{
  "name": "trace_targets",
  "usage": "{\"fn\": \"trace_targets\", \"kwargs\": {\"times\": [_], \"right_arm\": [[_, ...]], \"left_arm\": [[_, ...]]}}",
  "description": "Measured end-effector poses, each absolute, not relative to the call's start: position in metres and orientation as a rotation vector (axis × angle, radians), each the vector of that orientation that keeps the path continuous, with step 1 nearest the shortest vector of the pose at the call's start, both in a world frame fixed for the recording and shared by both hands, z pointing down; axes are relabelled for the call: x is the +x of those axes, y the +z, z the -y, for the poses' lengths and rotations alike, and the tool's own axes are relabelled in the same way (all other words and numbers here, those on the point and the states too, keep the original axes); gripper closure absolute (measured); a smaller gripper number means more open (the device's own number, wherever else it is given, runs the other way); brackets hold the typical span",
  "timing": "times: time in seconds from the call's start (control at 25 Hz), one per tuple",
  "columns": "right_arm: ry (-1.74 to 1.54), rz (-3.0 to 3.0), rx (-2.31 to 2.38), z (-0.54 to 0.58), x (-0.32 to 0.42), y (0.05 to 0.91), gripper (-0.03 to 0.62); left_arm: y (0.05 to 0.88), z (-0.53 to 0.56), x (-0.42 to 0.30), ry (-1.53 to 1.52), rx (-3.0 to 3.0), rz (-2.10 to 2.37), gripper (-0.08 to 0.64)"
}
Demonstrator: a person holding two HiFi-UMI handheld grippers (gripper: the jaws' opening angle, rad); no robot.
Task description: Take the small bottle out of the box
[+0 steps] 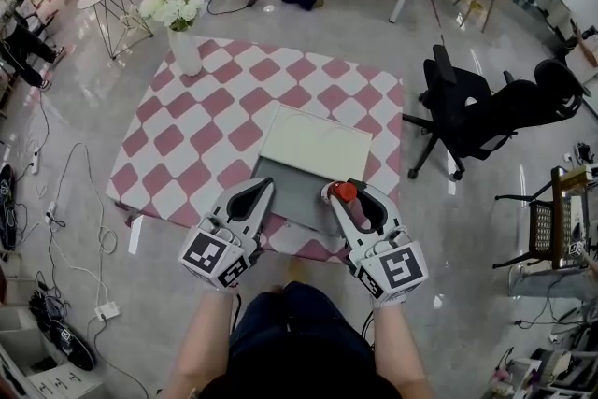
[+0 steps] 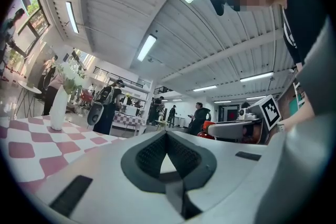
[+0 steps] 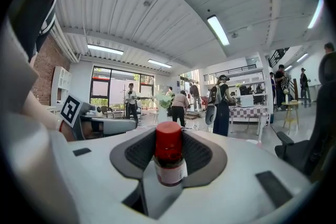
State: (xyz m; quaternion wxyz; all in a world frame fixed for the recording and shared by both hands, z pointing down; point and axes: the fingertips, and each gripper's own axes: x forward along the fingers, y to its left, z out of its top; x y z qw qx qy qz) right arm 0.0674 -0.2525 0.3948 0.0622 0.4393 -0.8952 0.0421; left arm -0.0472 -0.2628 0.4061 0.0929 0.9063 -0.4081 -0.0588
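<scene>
My right gripper [image 1: 344, 194] is shut on the small bottle [image 1: 345, 192], a brown glass vial with a red cap, held upright between the pads [image 3: 199, 152] above the table's near edge. In the right gripper view the bottle [image 3: 169, 157] fills the gap between the jaws. The box [image 1: 291, 193] lies open on the table, its grey inside toward me and its white lid [image 1: 315, 143] folded away. My left gripper [image 1: 264, 187] hovers beside it on the left, its tips together and nothing between them [image 2: 167, 134].
A pink-and-white checkered cloth covers the table [image 1: 187, 135]. A white vase of flowers [image 1: 182, 23] stands at its far left corner. A black office chair [image 1: 476, 107] sits to the right. People stand beyond the table.
</scene>
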Motion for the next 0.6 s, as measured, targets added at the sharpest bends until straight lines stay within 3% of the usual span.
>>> {"fn": "trace_targets", "kwargs": {"times": [0.6], "right_arm": [[0.08, 2.737, 1.358, 0.245, 0.071, 0.361, 0.445]], "left_arm": [[0.382, 0.257, -0.049, -0.217, 2.708, 1.217, 0.56]]}}
